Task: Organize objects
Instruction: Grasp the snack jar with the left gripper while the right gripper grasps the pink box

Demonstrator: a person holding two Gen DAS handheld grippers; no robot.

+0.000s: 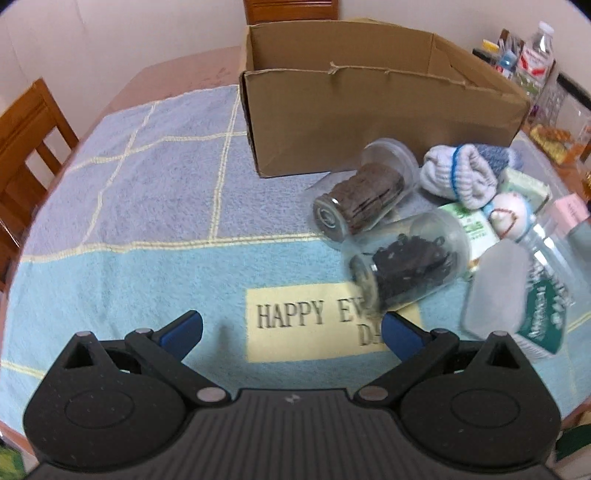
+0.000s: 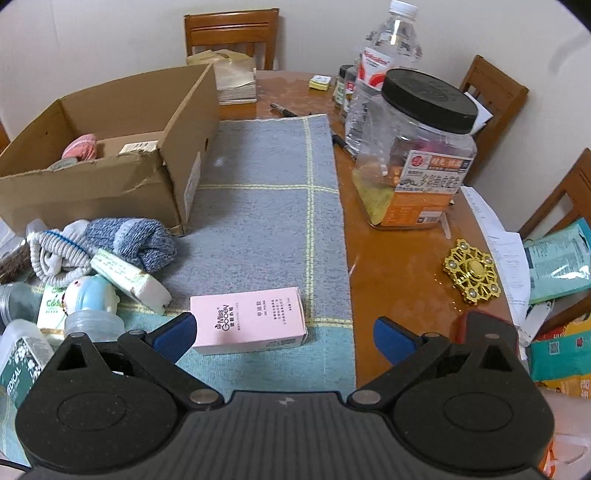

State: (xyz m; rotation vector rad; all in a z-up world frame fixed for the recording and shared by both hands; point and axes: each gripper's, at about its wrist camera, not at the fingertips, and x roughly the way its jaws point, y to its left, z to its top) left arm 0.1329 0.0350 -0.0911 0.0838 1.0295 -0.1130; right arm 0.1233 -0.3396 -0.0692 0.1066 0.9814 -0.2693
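A cardboard box (image 1: 369,107) stands at the back of a blue towel (image 1: 147,184); in the right wrist view the box (image 2: 110,173) holds a pink sock (image 2: 79,146). Right of the towel's middle lies a pile: two clear jars on their sides (image 1: 364,195) (image 1: 410,266), rolled socks (image 1: 460,175), a small figurine (image 1: 511,214). My left gripper (image 1: 291,332) is open above the towel, its right fingertip near the closer jar. My right gripper (image 2: 284,336) is open just above a pink box (image 2: 249,319), which lies between the fingers.
A big clear jar with a black lid (image 2: 417,151), water bottles (image 2: 384,66), a gold spinner (image 2: 472,271), pens and papers crowd the bare wooden table on the right. Wooden chairs (image 2: 232,33) (image 1: 26,144) ring the table. Blue-grey socks (image 2: 133,236) and a green-white tube box (image 2: 129,282) lie left of the pink box.
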